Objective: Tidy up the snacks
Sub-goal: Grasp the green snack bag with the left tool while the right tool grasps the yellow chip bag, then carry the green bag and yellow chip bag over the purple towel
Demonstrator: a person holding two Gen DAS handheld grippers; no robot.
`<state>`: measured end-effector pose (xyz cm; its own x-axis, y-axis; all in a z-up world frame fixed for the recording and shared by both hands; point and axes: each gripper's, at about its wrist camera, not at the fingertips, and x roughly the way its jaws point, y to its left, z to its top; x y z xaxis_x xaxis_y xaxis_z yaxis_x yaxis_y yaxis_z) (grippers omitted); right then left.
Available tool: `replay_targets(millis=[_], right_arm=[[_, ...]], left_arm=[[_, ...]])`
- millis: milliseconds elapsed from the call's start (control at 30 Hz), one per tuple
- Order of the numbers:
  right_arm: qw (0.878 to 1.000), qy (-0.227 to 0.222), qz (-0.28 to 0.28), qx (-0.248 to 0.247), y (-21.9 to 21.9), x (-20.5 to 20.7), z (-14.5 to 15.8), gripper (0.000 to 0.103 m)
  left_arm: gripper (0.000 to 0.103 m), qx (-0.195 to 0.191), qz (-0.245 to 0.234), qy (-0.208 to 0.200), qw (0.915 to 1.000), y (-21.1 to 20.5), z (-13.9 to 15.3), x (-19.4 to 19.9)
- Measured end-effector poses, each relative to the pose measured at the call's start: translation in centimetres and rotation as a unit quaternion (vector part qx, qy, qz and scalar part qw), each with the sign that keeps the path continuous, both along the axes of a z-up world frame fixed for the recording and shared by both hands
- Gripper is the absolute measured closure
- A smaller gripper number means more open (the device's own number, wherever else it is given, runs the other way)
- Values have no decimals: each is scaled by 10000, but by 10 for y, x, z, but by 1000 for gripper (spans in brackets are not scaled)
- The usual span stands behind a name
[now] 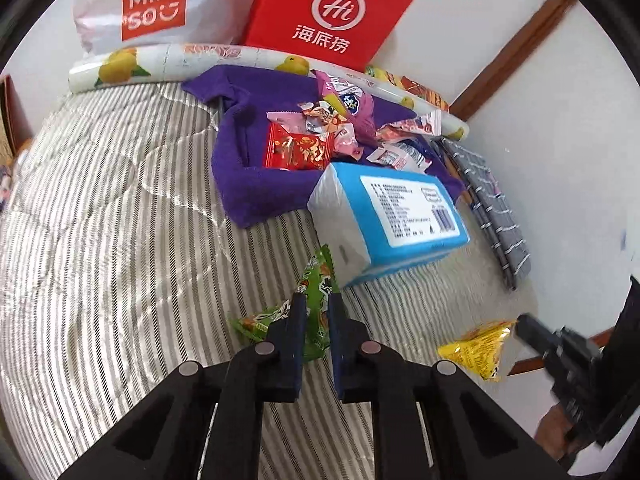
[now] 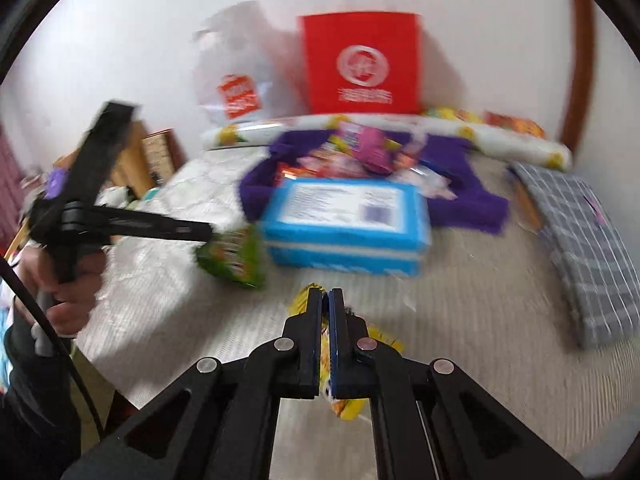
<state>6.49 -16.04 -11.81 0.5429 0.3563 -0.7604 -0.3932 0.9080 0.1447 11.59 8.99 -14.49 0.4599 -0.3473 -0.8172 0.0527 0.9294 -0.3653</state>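
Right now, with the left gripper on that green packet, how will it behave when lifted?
Probably floppy: the green packet is thin crinkled film, and the left gripper pinches only one part, so the rest may droop. Likely light, being a small sachet. Its glossy film could slip between the pads.

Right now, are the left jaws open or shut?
Shut: the left gripper pinches the green snack packet between its jaws.

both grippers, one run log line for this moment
left gripper: shut on green snack | right gripper: shut on yellow snack | snack pile: on purple towel
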Motion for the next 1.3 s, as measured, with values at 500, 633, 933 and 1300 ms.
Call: replay_targets(millis=[500, 633, 933, 1300], right_arm=[[9983, 433, -240, 299, -40, -6, -40, 43], [9979, 571, -114, 270, -33, -11, -54, 37], [9967, 785, 190, 95, -14, -22, -74, 28], [9974, 584, 194, -380, -8, -39, -85, 41]], left_arm=[[48, 518, 22, 268, 9983, -21, -32, 6], [46, 682, -12, 210, 9975, -31, -36, 8], [51, 702, -104, 34, 9975, -35, -31, -1], [58, 674, -121, -64, 9976, -40, -21, -12]])
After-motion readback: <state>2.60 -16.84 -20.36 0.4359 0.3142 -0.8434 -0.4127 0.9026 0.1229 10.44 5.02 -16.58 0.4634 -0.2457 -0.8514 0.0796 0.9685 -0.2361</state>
